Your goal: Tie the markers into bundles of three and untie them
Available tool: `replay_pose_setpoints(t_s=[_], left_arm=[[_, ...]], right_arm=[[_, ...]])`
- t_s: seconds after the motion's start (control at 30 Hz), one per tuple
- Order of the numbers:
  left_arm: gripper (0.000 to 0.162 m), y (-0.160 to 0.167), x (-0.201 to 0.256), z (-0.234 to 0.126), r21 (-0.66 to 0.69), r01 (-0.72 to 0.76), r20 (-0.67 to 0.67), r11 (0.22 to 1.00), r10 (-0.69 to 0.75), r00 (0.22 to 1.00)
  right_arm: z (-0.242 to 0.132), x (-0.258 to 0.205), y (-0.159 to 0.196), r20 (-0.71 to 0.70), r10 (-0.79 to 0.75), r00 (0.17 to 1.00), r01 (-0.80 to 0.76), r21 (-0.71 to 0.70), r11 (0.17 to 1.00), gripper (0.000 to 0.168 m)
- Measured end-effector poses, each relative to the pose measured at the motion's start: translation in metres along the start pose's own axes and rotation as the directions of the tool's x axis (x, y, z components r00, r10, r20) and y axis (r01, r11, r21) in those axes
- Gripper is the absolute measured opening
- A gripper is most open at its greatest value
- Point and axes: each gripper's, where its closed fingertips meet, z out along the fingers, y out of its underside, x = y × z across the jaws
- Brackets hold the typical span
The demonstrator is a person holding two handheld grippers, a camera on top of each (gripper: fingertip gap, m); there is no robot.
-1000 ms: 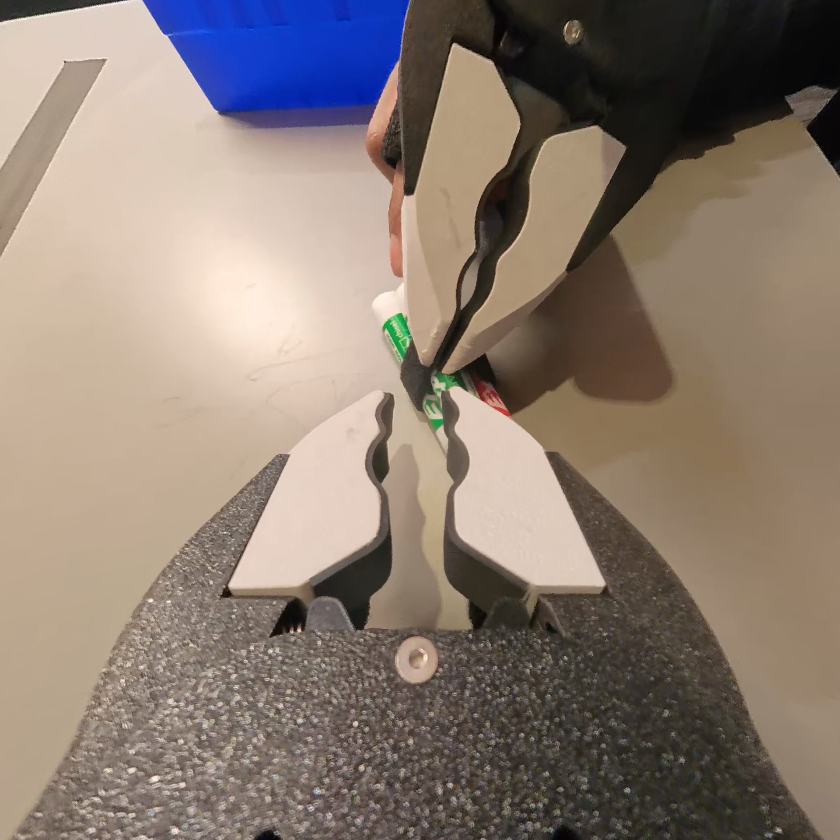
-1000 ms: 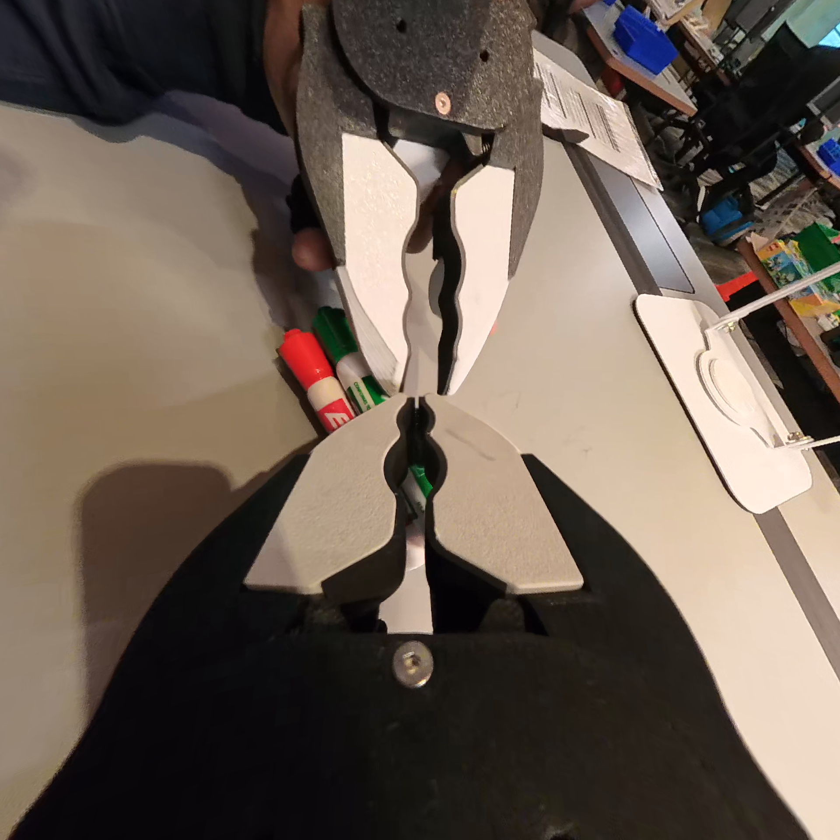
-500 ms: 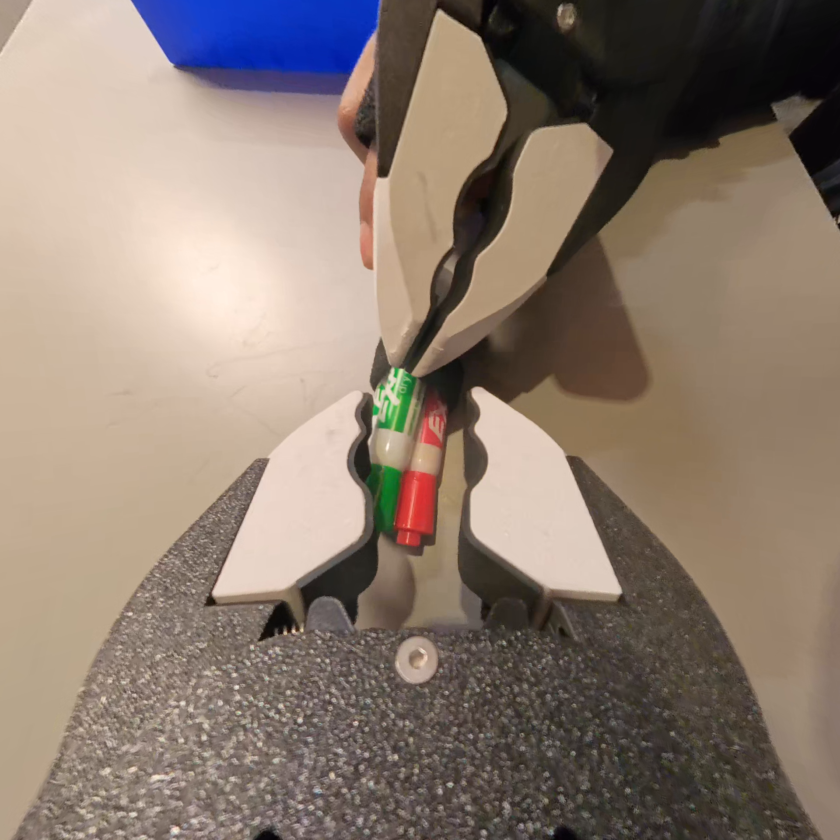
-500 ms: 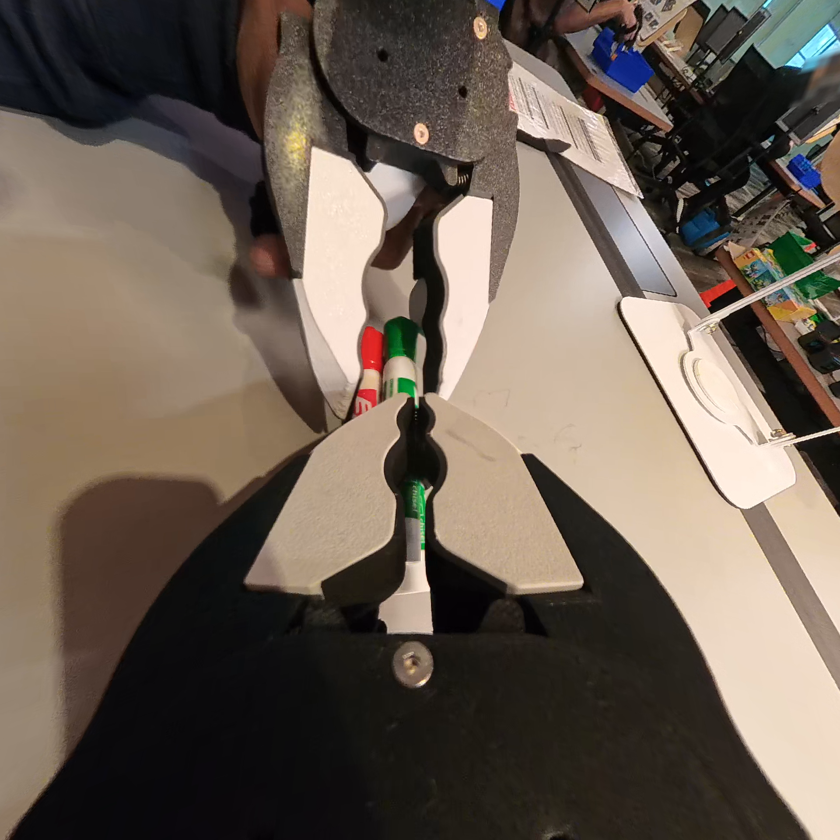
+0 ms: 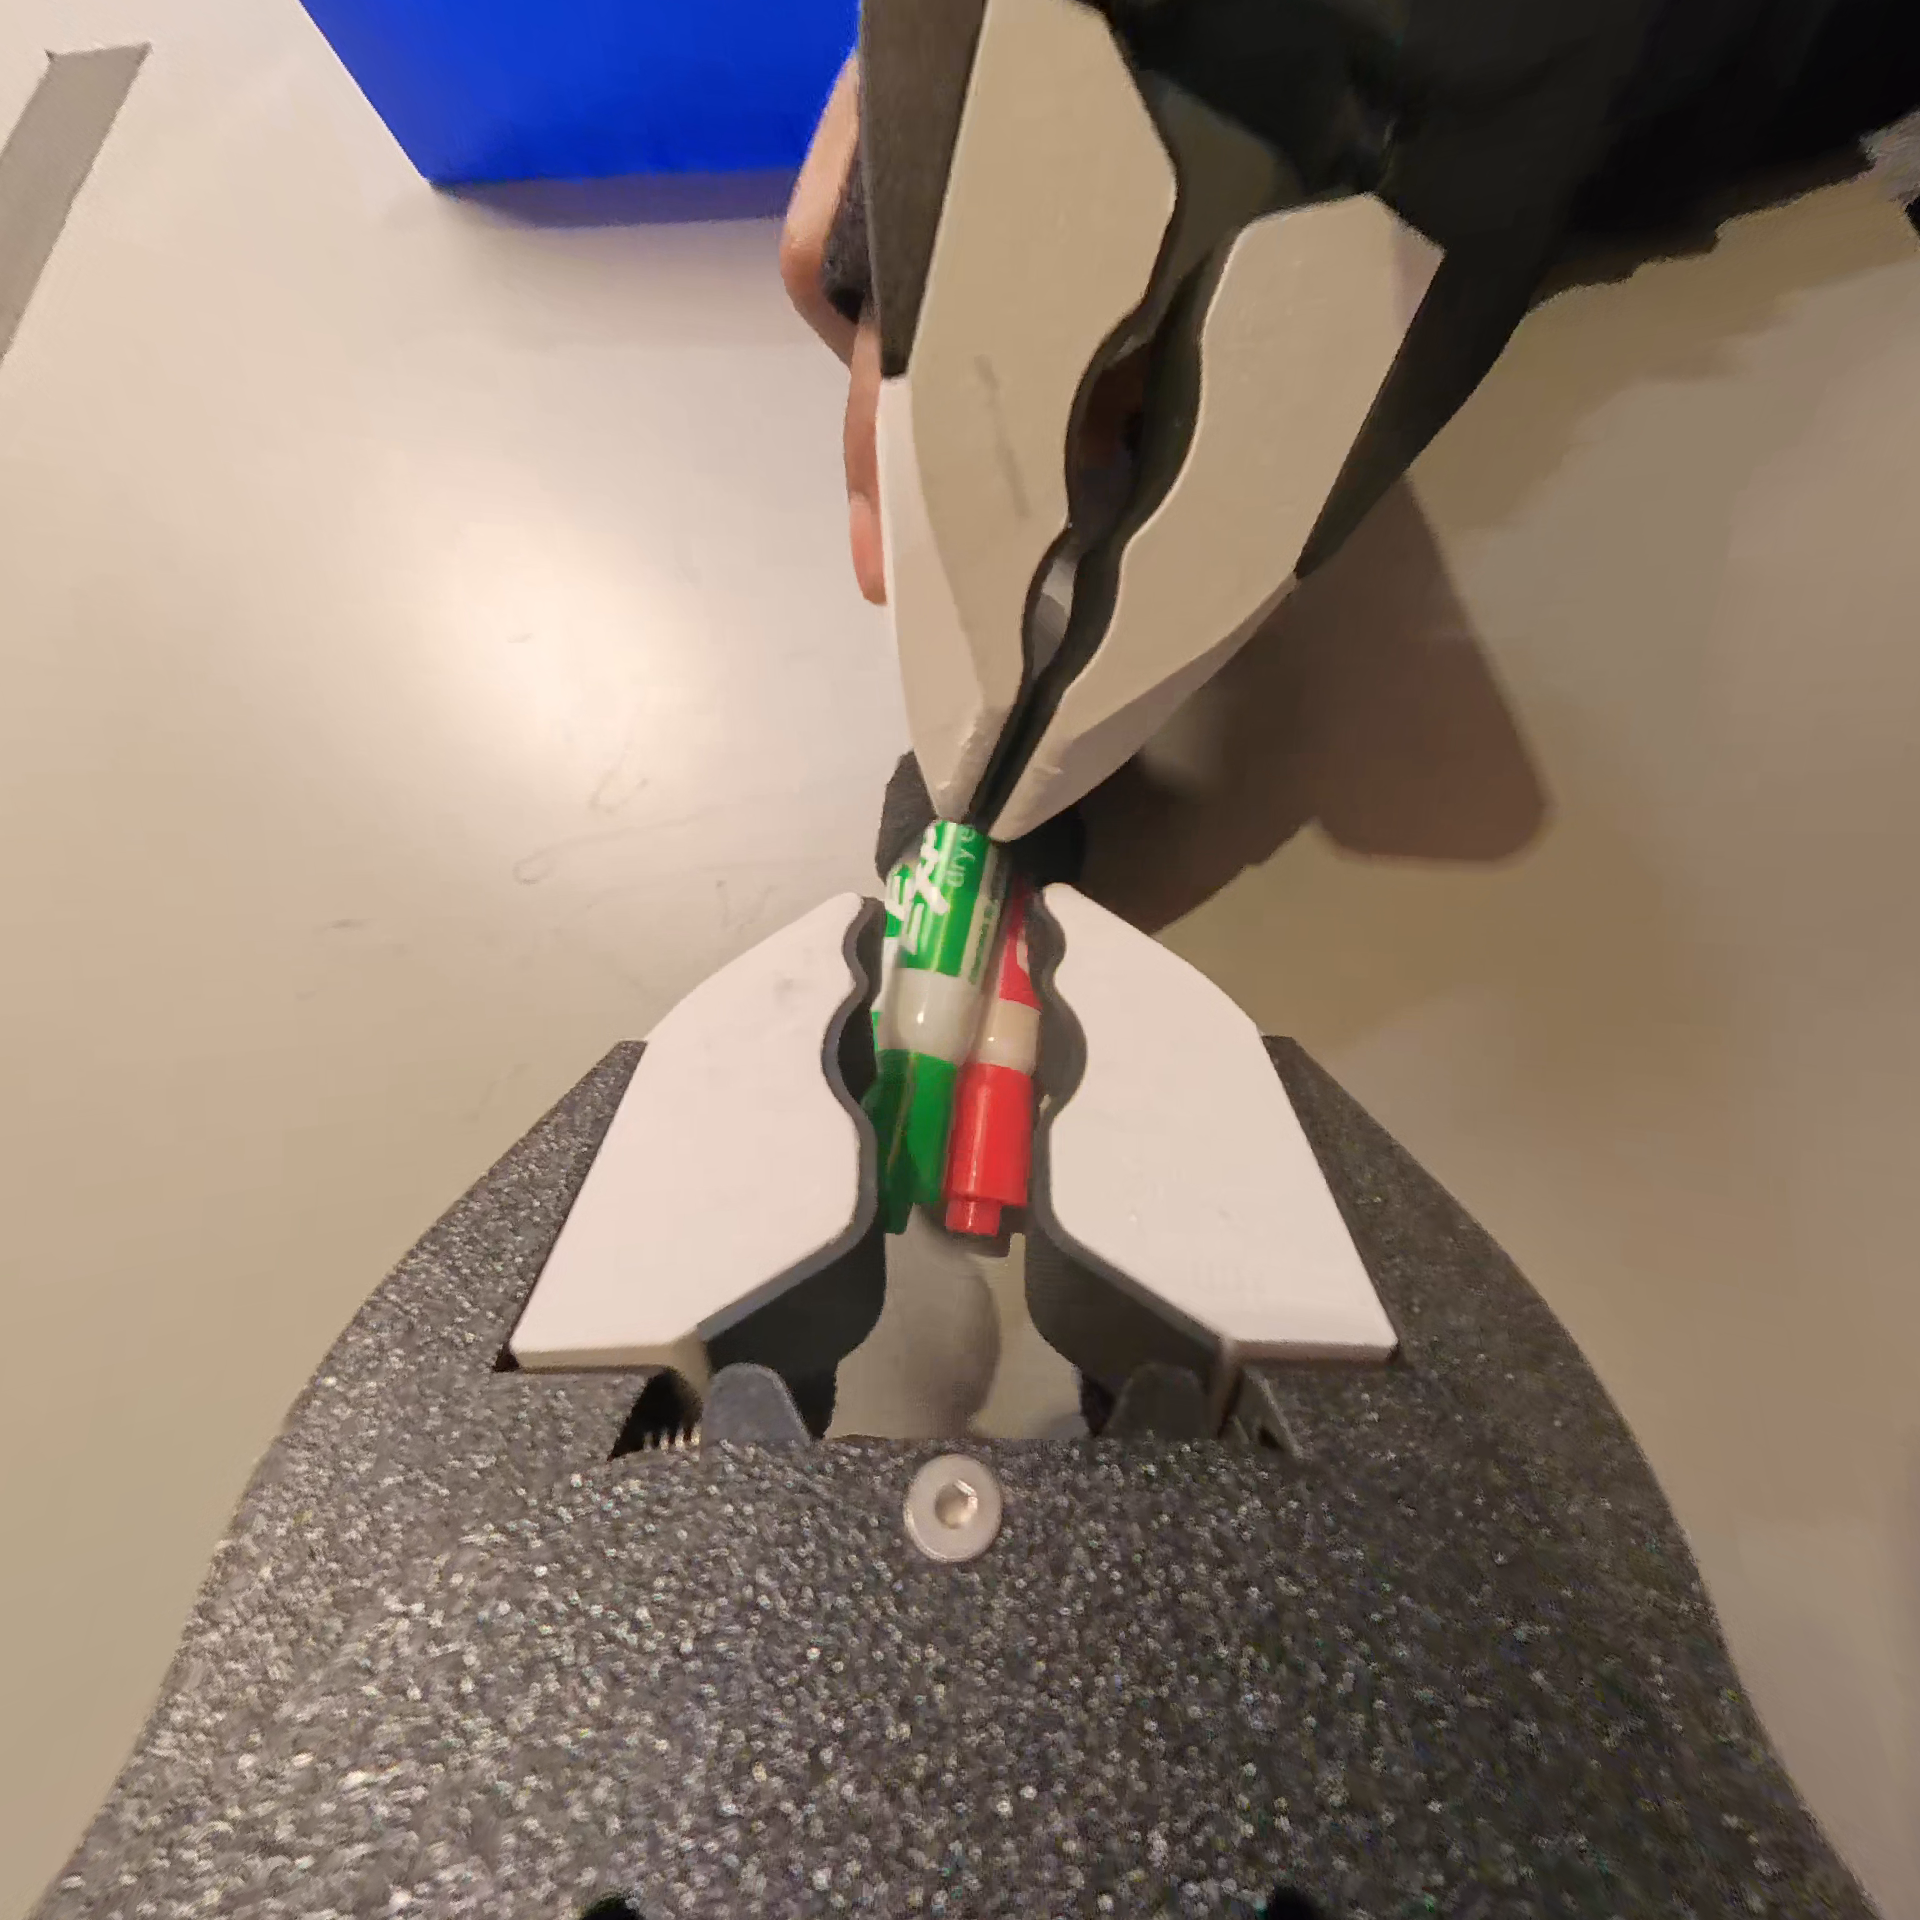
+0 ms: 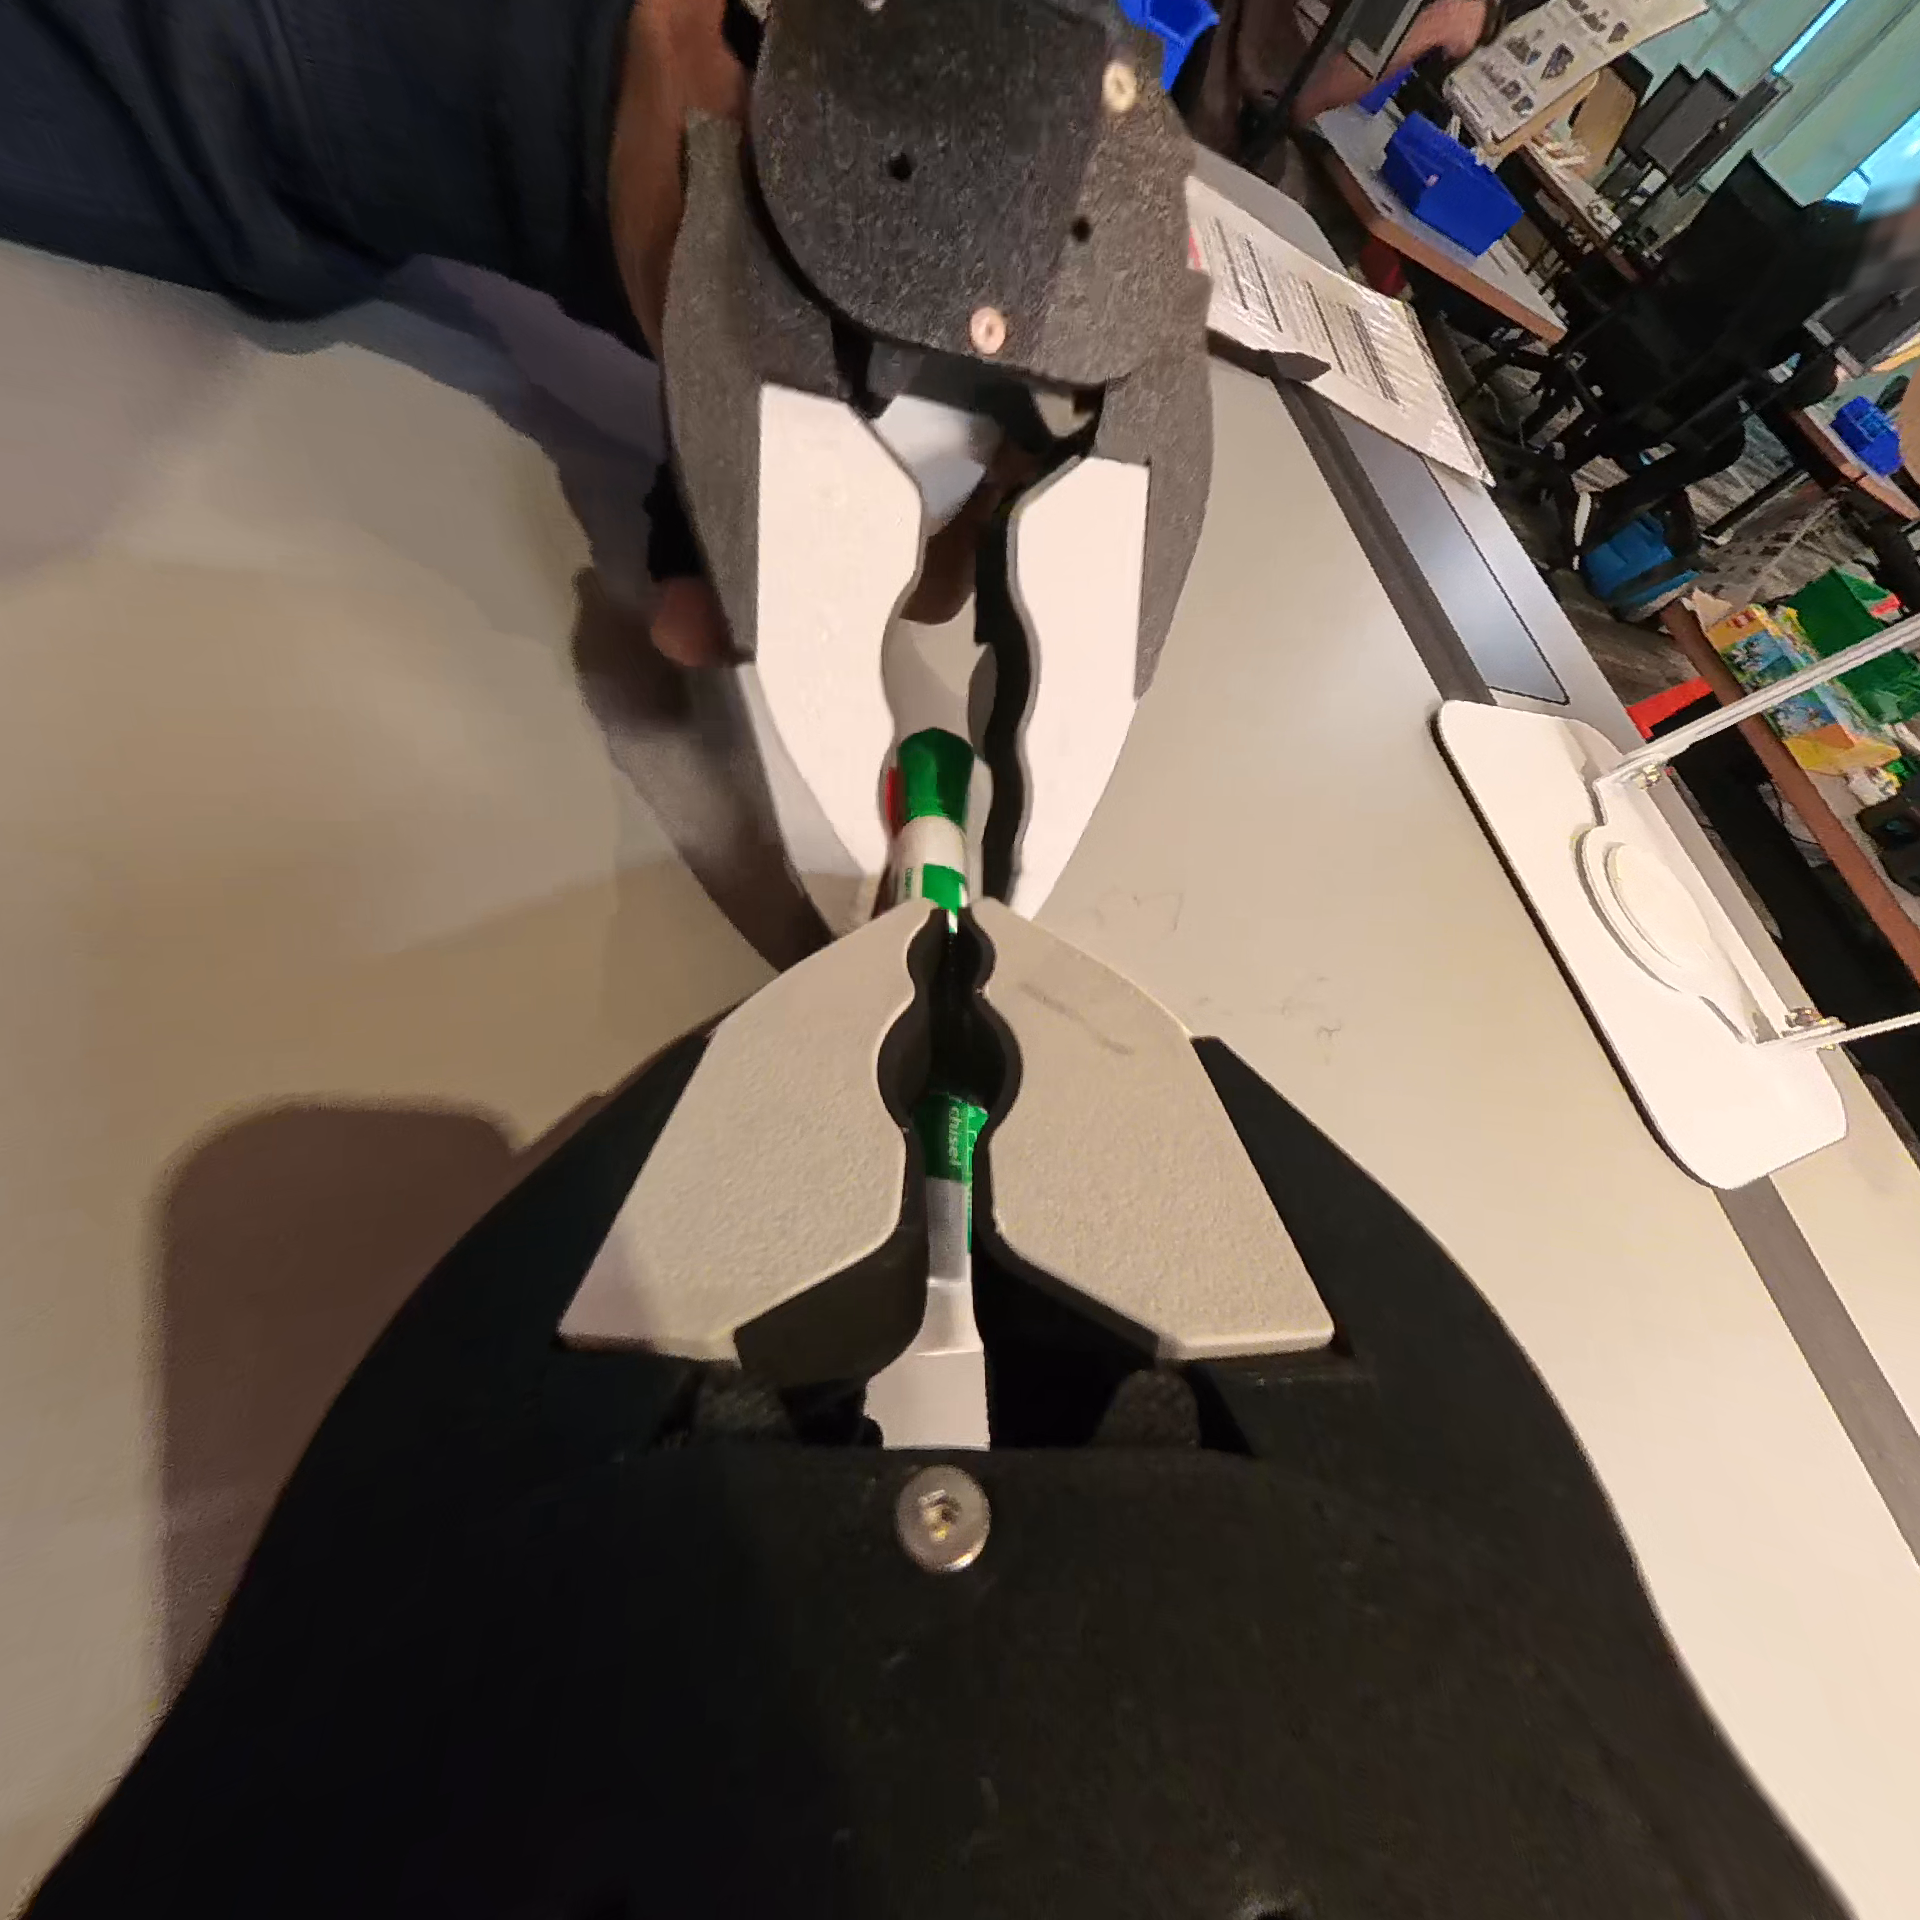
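Two grippers meet at twelve o'clock: the left gripper clamps the marker bundle steady while the right gripper, closed, pinches its black tie, likely to work it.

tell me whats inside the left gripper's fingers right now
Between the left gripper fingers sit a green marker and a red marker, caps toward the camera. A third marker is not visible.

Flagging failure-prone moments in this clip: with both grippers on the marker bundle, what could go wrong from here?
1. The right gripper pinches only a black band at its tips; that small hold may slip.
2. The left gripper closes around the green marker and red marker, so pulling could slide one out.
3. The two grippers nearly touch and could collide.
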Motion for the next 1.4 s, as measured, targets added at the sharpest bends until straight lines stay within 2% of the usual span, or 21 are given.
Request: replay_pose_setpoints(t_s=[0.1,0.4,0.57,0.77,0.93,1.23,1.27,1.3,1.33,1.4], left_arm=[[0.022,-0.009,0.000,-0.007,0.066,0.008,-0.009,0.998,-0.007,1.000],[0.018,-0.006,0.010,0.001,0.074,-0.071,-0.052,0.995,0.075,0.996],[0.017,-0.007,0.011,0.004,0.072,-0.140,-0.029,0.988,0.142,0.989],[0.016,-0.009,0.006,0.008,0.058,-0.047,-0.030,0.997,0.049,0.998],[0.016,-0.009,0.002,0.012,0.048,-0.048,-0.003,0.998,0.048,0.999],[0.016,-0.010,0.002,0.013,0.049,-0.041,-0.004,0.998,0.042,0.999],[0.016,-0.009,0.000,0.013,0.037,-0.033,0.011,0.999,0.033,0.999],[0.016,0.006,-0.010,0.017,-0.061,-0.024,0.071,0.998,0.028,0.997],[0.015,0.009,-0.017,0.017,-0.072,-0.017,0.100,0.997,0.024,0.995],[0.015,0.008,-0.008,0.016,-0.063,-0.040,0.043,0.997,0.043,0.998]], right_arm=[[-0.001,-0.005,-0.003,0.029,-0.009,1.000,0.008,0.017,1.000,0.001],[-0.001,-0.019,-0.008,0.104,-0.038,0.994,0.033,0.042,0.999,0.001],[-0.003,-0.022,-0.006,0.107,-0.074,0.992,0.071,0.024,0.997,0.001],[-0.007,-0.018,0.002,0.045,-0.164,0.986,0.166,-0.044,0.985,0.001],[-0.012,-0.019,0.013,0.039,-0.232,0.972,0.234,-0.098,0.967,0.001],[-0.018,-0.026,0.010,0.118,-0.125,0.985,0.135,-0.082,0.988,0.000],[-0.019,-0.031,0.008,0.158,-0.111,0.981,0.122,-0.064,0.990,0.000],[-0.023,-0.043,0.001,0.231,-0.093,0.968,0.100,-0.018,0.995,0.000],[-0.024,-0.049,-0.004,0.262,-0.078,0.962,0.082,-0.003,0.997,0.000],[-0.022,-0.045,-0.004,0.221,-0.090,0.971,0.100,-0.034,0.994,0.001]])
